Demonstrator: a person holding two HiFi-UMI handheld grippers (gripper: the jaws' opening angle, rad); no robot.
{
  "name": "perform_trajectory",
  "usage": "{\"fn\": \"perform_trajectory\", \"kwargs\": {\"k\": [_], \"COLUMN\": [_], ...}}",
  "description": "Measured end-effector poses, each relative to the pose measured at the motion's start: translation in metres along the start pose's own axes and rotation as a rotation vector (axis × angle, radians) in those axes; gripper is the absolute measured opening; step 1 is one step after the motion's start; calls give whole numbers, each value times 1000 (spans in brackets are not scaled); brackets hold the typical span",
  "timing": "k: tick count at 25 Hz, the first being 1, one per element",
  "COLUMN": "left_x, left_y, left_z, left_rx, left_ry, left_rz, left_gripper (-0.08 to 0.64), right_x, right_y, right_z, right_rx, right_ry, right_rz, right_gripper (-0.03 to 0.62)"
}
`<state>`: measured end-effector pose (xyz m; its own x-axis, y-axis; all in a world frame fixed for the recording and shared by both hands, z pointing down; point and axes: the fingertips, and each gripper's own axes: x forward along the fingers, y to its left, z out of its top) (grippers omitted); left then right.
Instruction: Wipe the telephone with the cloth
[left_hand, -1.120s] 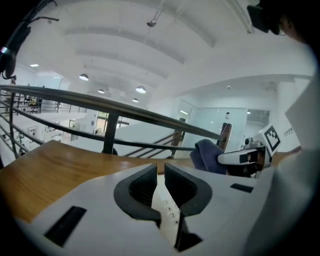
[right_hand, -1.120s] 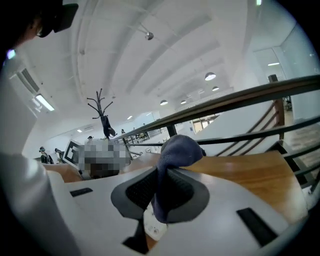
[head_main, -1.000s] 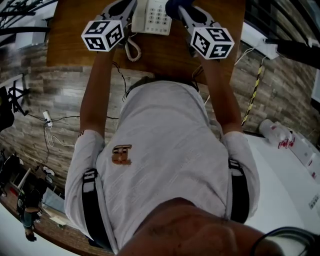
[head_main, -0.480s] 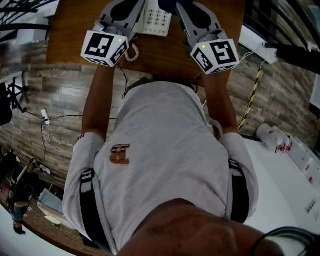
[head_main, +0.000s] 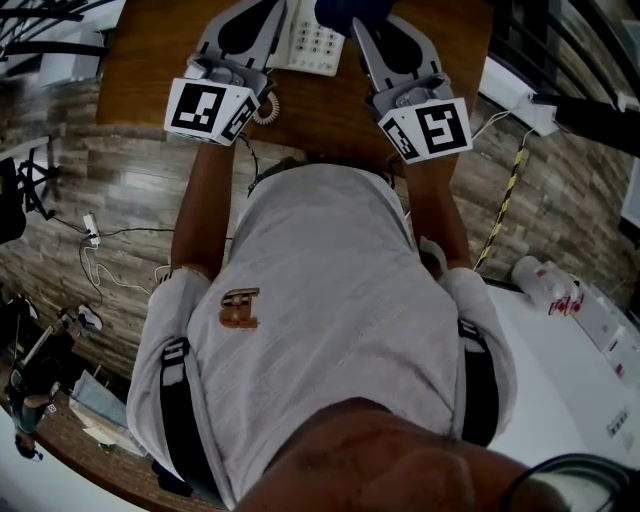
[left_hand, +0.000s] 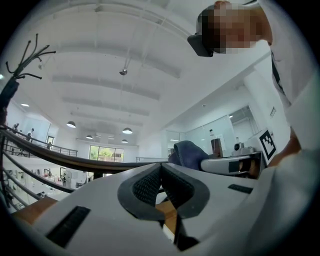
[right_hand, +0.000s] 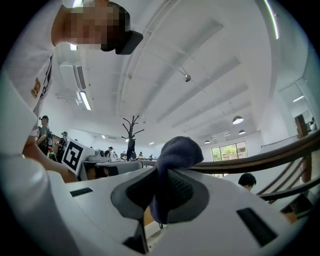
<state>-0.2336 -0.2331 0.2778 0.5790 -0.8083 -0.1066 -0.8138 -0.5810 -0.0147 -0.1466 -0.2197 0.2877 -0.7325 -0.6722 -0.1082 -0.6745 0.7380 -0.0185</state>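
Observation:
The white telephone (head_main: 312, 42) lies on the brown wooden table (head_main: 140, 60) at the top of the head view, between my two grippers, its coiled cord (head_main: 266, 108) trailing toward the table's near edge. My left gripper (left_hand: 161, 172) is shut with its ribbed pads together and nothing between them, just left of the phone. My right gripper (right_hand: 159, 177) is shut on a dark blue cloth (right_hand: 176, 152), which bunches above the jaws. The same cloth (head_main: 345, 10) shows over the phone's right side. Both gripper views look upward at the ceiling.
The table's near edge (head_main: 300, 140) is close to the person's body. Wood-look floor with loose cables (head_main: 95, 240) lies at the left. A white counter (head_main: 570, 330) with a bottle stands at the right. A curved railing (left_hand: 60, 157) runs behind the table.
Both grippers have drawn back toward the person, their marker cubes lower in the head view. The cloth stays in the right gripper.

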Motion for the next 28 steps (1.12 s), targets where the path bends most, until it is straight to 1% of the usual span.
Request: {"fn": "perform_trajectory", "kwargs": {"k": [3,7,21,28], "left_x": [-1,1,-3,-6], "left_y": [2,-2,-6,1], "left_z": [1,2,6,4], "left_rx": [4,6,10,5], "left_ry": [0,-6,-15,-12], "left_rz": [-2,-2,-10,-7], "left_gripper": [18,18,18,18], "right_x": [5,3,0,5], "right_y": [6,5,7,10], "right_z": [2,5,1,-2], "right_rx": [-20,-21,-11,-6], "right_ry": [-1,-4,7,11], "right_rz": [17,26,18,16], "right_gripper": [60,60,60,60]}}
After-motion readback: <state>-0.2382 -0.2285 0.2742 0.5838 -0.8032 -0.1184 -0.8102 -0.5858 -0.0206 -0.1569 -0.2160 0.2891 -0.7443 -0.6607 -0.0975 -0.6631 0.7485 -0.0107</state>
